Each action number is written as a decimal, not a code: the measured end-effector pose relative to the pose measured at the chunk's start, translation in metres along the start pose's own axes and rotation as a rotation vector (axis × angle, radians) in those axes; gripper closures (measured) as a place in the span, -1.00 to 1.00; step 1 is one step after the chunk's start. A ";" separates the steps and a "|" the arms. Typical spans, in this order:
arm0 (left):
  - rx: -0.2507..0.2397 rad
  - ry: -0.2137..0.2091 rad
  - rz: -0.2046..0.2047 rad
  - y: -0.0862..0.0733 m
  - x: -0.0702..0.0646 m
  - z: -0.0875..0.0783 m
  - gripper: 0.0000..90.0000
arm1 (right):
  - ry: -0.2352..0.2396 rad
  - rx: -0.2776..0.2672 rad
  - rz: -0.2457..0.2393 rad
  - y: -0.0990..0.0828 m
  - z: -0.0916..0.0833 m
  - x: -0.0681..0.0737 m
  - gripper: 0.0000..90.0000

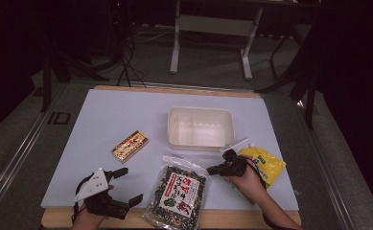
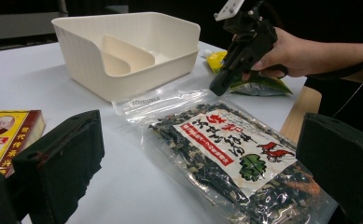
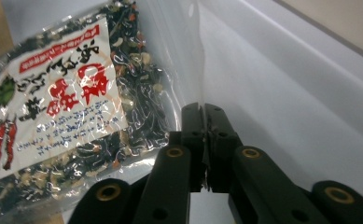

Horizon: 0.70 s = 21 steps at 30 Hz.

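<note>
A clear bag of dark dried food with a white and red label [image 1: 177, 191] [image 2: 235, 154] [image 3: 62, 93] lies flat at the table's front middle. My right gripper [image 1: 214, 169] [image 2: 216, 87] [image 3: 202, 109] is shut, with nothing visible between its jaws. Its tips are at the bag's clear top right corner; I cannot tell whether they touch it. My left gripper [image 1: 128, 186] [image 2: 200, 168] is wide open near the front left edge, just left of the bag, and holds nothing.
A white divided box [image 1: 201, 127] [image 2: 123, 51] stands empty behind the bag. A small red and yellow carton [image 1: 130, 146] [image 2: 6, 135] lies to the left. A yellow pouch [image 1: 265, 165] [image 2: 214, 60] lies under the person's right hand. The table's wooden front edge [image 1: 126, 218] is close.
</note>
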<state>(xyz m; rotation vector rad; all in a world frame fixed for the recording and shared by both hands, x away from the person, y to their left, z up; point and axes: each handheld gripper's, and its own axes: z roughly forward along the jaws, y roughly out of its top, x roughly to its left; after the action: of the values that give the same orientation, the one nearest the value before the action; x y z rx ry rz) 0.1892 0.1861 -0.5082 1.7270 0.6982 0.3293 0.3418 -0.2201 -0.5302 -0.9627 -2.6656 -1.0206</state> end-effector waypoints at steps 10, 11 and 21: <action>0.000 0.008 0.000 0.000 0.001 -0.001 -0.98 | -0.052 -0.022 -0.052 0.008 -0.013 0.017 0.99; 0.000 0.009 -0.001 0.000 0.001 0.000 -0.98 | -0.057 -0.025 -0.060 0.009 -0.015 0.019 0.99; 0.002 0.013 -0.006 -0.001 0.003 -0.001 -0.98 | -0.079 -0.071 -0.136 0.022 -0.036 0.035 0.99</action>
<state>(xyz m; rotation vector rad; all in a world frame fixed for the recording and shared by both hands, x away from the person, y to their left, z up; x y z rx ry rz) 0.1908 0.1883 -0.5091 1.7254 0.7128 0.3367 0.3238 -0.2117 -0.4788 -0.8616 -2.8110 -1.1340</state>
